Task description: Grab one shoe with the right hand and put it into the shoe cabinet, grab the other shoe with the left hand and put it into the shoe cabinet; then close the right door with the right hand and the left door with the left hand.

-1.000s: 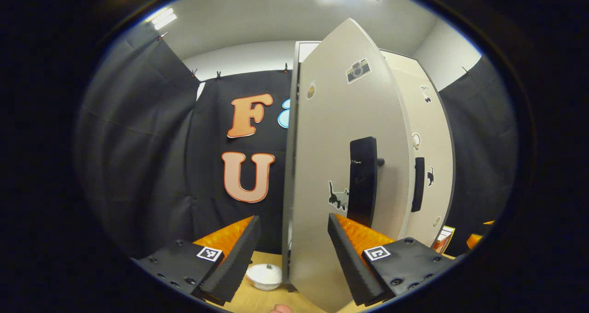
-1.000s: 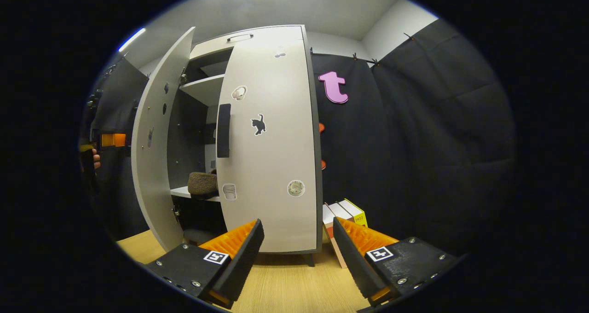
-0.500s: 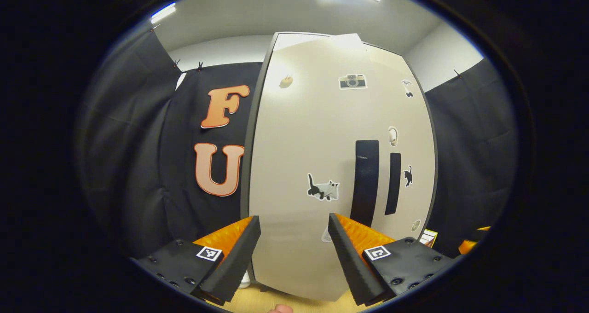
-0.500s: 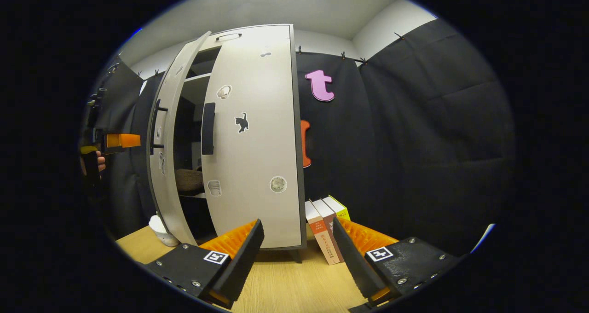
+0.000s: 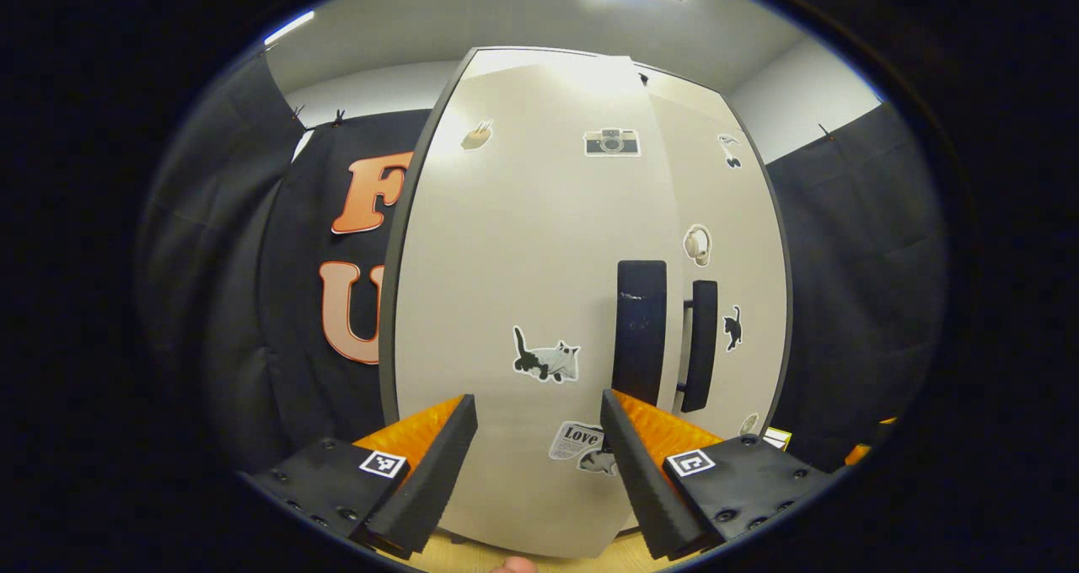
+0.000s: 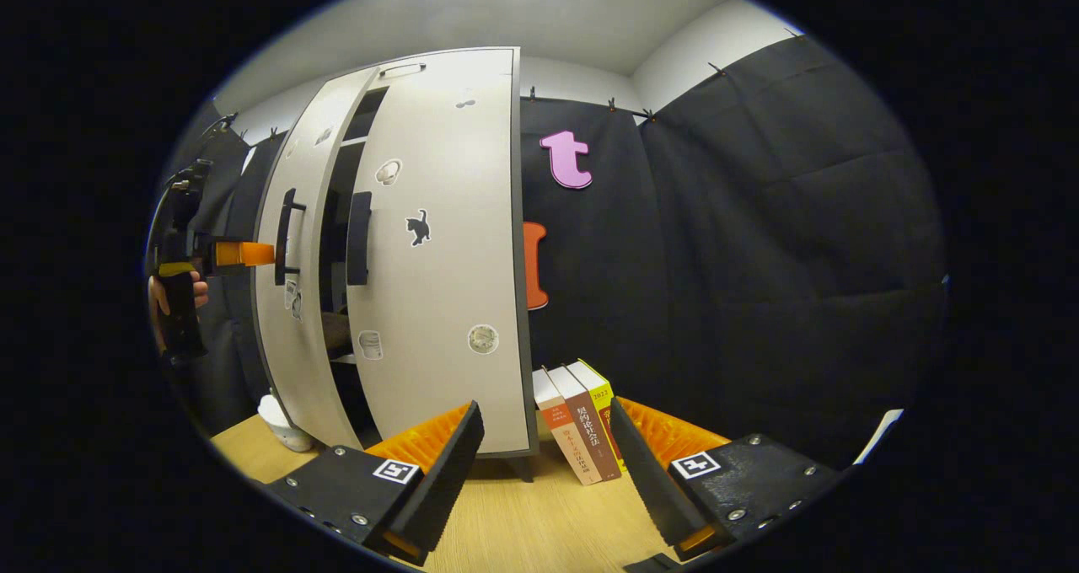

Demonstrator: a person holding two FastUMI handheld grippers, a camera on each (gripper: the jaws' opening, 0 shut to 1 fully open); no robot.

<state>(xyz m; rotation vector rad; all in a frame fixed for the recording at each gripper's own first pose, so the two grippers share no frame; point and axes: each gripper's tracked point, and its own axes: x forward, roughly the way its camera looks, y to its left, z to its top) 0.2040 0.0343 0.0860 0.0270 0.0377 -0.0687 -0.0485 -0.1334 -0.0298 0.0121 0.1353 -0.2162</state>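
Closing phase of the task, judging by the layout: a dark shape on a shelf shows through the gap between the doors in the right gripper view, likely a shoe (image 6: 337, 330), though too small to confirm; the second shoe can't be made out.

Shoe cabinet (image 6: 396, 69) stands at 10–11 o'clock in the right gripper view. Right door (image 6: 447, 253) looks nearly shut but a slit remains beside the left door (image 6: 291, 337), which sits ajar at a shallow angle. In the left gripper view the left door (image 5: 523, 244) takes up centre frame, its handle (image 5: 639, 329) at about 3 o'clock from centre, the right door's handle (image 5: 701, 345) just beside it.

Left gripper (image 5: 537, 463): jaws apart, holding nothing, door face straight ahead between the fingers, near; contact can't be confirmed from here. In the right gripper view the left gripper (image 6: 240, 254) appears at 9 o'clock with its tip just beside the left door's handle (image 6: 285, 236).

Right gripper (image 6: 544, 472): jaws apart, empty, well back from the cabinet, right door's bottom edge at 11 o'clock, books (image 6: 582, 421) at 12 o'clock between the fingers, on the wooden floor (image 6: 523, 522).

Remaining, by estimate: seat the left door fully, check the right door is flush.
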